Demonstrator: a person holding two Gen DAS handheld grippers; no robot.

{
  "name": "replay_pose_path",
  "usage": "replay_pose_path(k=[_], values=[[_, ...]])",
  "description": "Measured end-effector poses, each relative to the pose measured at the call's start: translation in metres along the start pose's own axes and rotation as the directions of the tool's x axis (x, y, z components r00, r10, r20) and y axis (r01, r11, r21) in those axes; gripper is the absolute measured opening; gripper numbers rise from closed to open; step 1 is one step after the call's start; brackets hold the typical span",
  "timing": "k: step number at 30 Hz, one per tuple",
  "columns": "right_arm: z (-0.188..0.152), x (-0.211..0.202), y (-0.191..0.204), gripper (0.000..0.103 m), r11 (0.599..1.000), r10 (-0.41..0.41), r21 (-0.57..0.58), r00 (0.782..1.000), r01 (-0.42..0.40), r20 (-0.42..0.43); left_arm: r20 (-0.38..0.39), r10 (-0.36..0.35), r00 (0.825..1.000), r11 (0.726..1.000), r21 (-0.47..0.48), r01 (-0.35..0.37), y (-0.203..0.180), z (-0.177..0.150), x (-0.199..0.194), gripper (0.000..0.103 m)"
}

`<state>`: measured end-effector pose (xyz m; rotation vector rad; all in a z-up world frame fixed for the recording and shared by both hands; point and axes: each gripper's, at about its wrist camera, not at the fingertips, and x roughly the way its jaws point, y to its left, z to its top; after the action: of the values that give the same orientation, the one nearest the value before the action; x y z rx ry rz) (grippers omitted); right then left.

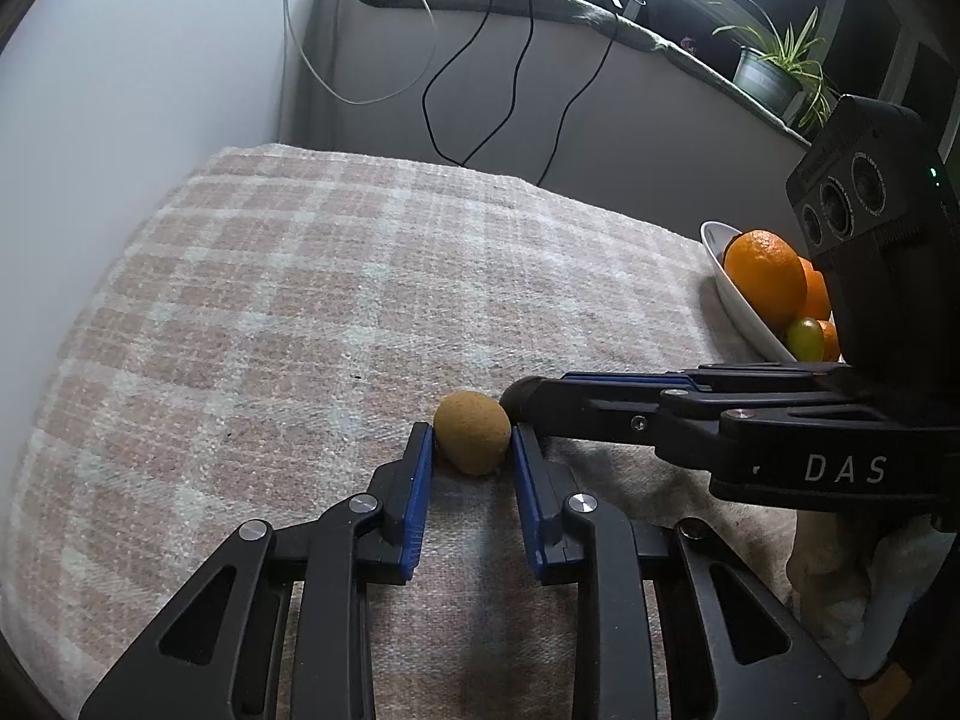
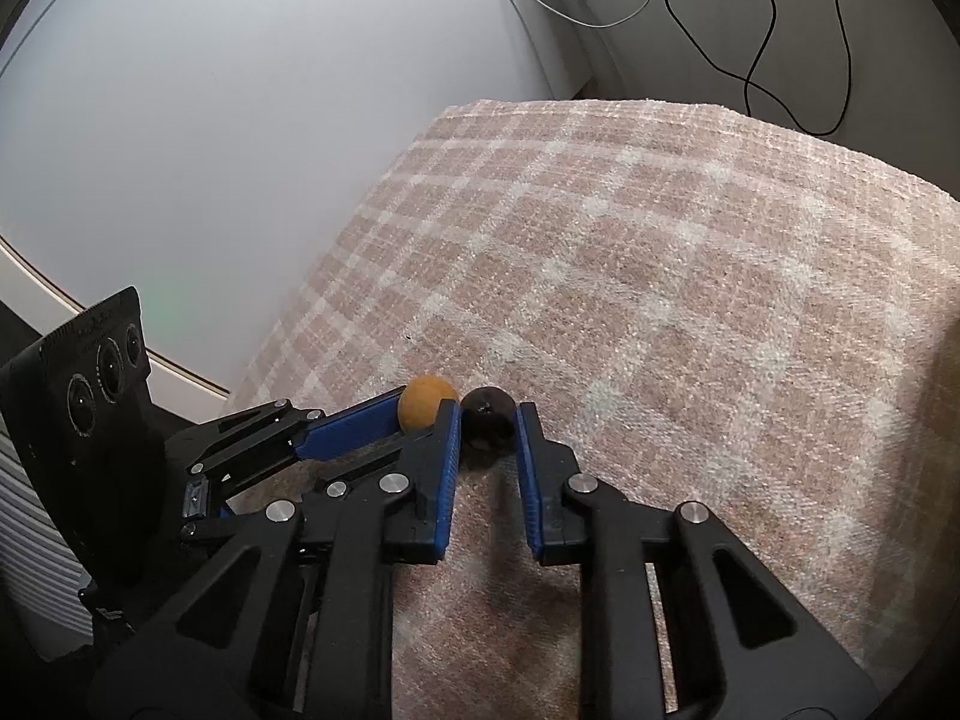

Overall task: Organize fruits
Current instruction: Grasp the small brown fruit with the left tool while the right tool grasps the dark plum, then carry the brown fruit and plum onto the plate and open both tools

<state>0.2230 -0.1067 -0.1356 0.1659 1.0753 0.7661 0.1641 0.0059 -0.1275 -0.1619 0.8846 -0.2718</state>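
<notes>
1. A brown kiwi (image 1: 472, 432) lies on the checked blanket (image 1: 270, 300), between the blue pads of the left gripper (image 1: 471, 444); both pads touch its sides, so the claw is clenched on it.
2. A dark round fruit (image 2: 489, 418), perhaps a plum, sits just right of the kiwi, gripped between the pads of the right gripper (image 2: 489, 429).
3. In the left wrist view, the right gripper's body reads "DAS" in white letters; the print on its camera block is too small to read.
4. A white bowl (image 1: 735, 294) at the blanket's right side holds an orange (image 1: 765, 276) and a green fruit (image 1: 805, 337).
5. Left and far of the two fruits the blanket runs bare to its edges, where black cables (image 1: 516, 72) hang.
</notes>
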Motion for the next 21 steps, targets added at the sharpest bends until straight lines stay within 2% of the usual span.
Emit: replay_pose_path(k=[21], values=[[-0.002, -0.034, -0.01, 0.017, 0.999, 0.01, 0.045, 0.998, -0.013, 0.07, 0.04, -0.006, 0.999, 1.0, -0.001, 0.006, -0.004, -0.002, -0.019, 0.024]])
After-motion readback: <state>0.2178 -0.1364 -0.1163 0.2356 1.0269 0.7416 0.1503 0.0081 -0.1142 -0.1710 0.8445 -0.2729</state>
